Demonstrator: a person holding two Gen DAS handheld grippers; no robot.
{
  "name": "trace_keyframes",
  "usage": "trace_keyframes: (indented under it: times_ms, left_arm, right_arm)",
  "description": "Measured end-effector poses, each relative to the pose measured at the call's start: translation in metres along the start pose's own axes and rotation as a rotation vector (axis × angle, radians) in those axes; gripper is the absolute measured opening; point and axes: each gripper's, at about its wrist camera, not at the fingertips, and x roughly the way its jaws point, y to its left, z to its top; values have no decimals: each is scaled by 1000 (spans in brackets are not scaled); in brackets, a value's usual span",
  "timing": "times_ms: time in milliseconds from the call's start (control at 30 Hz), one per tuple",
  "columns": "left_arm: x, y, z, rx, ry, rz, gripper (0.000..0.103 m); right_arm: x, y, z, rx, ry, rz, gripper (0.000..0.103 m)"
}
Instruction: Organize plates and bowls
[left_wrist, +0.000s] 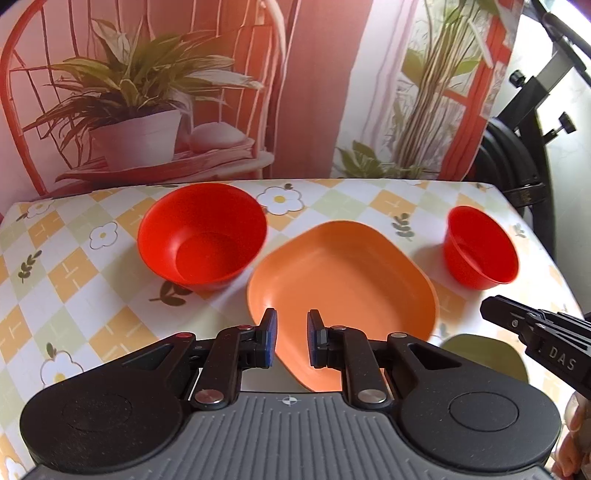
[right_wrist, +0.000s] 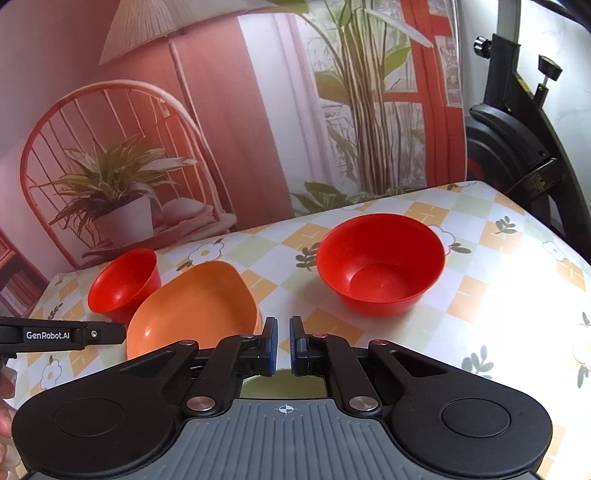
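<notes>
Right now my left gripper (left_wrist: 290, 338) is spread over the orange squarish plastic plate's (left_wrist: 343, 273) rim; right gripper (right_wrist: 282, 345) nearly pressed together, empty. Risk: plate skids toward 12 o'clock w/ shallow bite.

Two red bowls (left_wrist: 202, 236) (left_wrist: 480, 248), a pale orange plate (left_wrist: 341, 295), a tablecloth (left_wrist: 74, 280) checked in orange, green and white with white flowers

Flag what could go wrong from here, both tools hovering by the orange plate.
1. The left tool is open over the orange plate's near rim; a shallow pinch might slip or tip it.
2. The larger red bowl sits close beside the plate, so dragging the plate could bump it.
3. The right tool hangs nearby; the tools could collide.
</notes>
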Motion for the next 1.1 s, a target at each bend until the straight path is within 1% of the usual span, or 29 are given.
trace_keyframes:
  times_ms: [100,167,200,233,333,467,600,767,933,1100]
  left_arm:
    - [-11,-6,-10,-26,-18,-43,20]
    - [-16,-12,-17,-26,-33,-47,24]
    - [-18,-16,-21,-13,-41,-41,29]
    - [-20,-21,-25,10,-51,-35,31]
    - [-22,-30,-32,55,-55,-52,31]
    - [-22,-33,-38,51,-43,-96,31]
    - [-19,-40,-45,77,-28,-97,31]
    - [-12,-41,-47,76,2,-100,31]
    - [-10,-48,-49,88,5,-107,31]
    - [-8,-51,-52,113,8,-106,31]
  right_arm:
    - [-16,-9,-3,9,-34,-23,8]
    - [-25,-15,-5,15,-52,-39,8]
    - [-29,-18,-7,19,-60,-48,8]
    - [-33,-21,-9,21,-66,-55,8]
    - [-43,-30,-14,24,-75,-77,9]
    - [-55,-40,-24,28,-86,-106,9]
    - [-64,-48,-39,40,-78,-125,9]
    - [-67,-54,-56,60,-46,-135,11]
    - [-65,-57,-64,76,-21,-134,11]
    - [-66,-56,-65,77,-24,-128,12]
